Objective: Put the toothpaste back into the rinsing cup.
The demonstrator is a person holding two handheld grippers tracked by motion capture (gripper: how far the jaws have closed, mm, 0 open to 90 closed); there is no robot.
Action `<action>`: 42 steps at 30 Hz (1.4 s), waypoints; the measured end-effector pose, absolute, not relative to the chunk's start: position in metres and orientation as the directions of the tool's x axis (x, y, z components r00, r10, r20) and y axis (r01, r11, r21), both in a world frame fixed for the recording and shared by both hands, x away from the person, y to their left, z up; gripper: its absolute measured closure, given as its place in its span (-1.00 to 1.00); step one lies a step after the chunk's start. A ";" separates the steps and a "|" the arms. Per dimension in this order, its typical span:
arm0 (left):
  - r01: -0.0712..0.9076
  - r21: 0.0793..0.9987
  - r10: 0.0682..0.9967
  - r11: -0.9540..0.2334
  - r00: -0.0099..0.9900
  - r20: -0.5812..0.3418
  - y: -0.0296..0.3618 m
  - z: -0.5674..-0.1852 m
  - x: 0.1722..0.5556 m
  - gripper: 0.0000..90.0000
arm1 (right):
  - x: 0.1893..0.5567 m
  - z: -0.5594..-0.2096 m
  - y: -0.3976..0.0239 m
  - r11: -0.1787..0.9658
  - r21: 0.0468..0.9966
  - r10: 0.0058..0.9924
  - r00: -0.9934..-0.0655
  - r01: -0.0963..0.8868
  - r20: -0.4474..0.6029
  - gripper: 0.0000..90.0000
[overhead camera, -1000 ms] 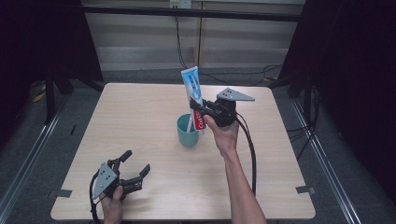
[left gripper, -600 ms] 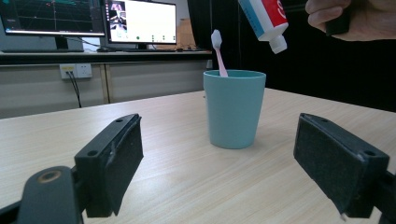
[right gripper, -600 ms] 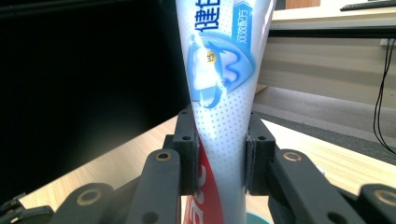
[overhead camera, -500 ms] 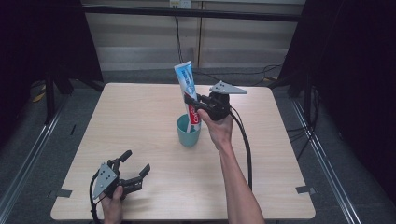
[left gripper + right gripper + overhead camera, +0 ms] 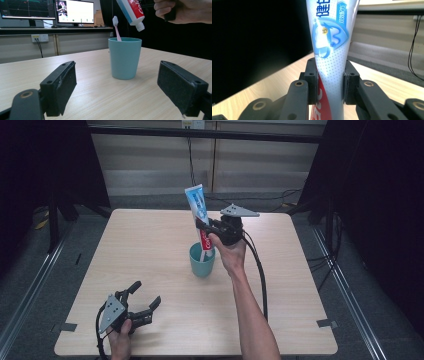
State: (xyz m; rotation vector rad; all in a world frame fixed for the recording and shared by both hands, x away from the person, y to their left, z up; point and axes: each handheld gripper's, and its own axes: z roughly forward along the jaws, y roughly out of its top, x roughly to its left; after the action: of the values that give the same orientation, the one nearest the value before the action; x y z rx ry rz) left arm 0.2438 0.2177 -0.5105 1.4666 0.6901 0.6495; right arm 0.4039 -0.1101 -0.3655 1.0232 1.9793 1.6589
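Pale wood table under dark curtains, monitors behind.

Light wooden table; teal cup standing mid-table.

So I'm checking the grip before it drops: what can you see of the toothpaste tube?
The toothpaste tube is soft-looking plastic, white and blue above, red near its white cap. It hangs cap down and tilted, cap just over the rim of the teal cup. The right hand-held gripper is shut on its middle, pads pressing both sides.
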 end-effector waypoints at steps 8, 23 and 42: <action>0.017 1.000 0.758 0.000 0.652 -0.011 0.218 -0.510 0.244 -0.65 | 0.412 -0.374 -0.109 0.050 0.947 0.722 -0.667 0.317 0.185 0.58; 0.016 1.000 0.759 -0.001 0.651 -0.009 0.219 -0.510 0.244 -0.65 | 0.417 -0.393 -0.105 0.059 0.937 0.724 -0.661 0.344 0.197 0.58; 0.016 1.000 0.758 -0.005 0.652 -0.007 0.219 -0.510 0.244 -0.65 | 0.415 -0.412 -0.101 0.093 0.920 0.723 -0.661 0.380 0.200 0.57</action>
State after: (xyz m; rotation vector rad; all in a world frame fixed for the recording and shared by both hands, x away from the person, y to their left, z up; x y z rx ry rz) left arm 0.2437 0.2189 -0.5102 1.4753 0.6827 0.6629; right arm 0.4147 -0.1009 -0.4117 1.0935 2.0711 1.5907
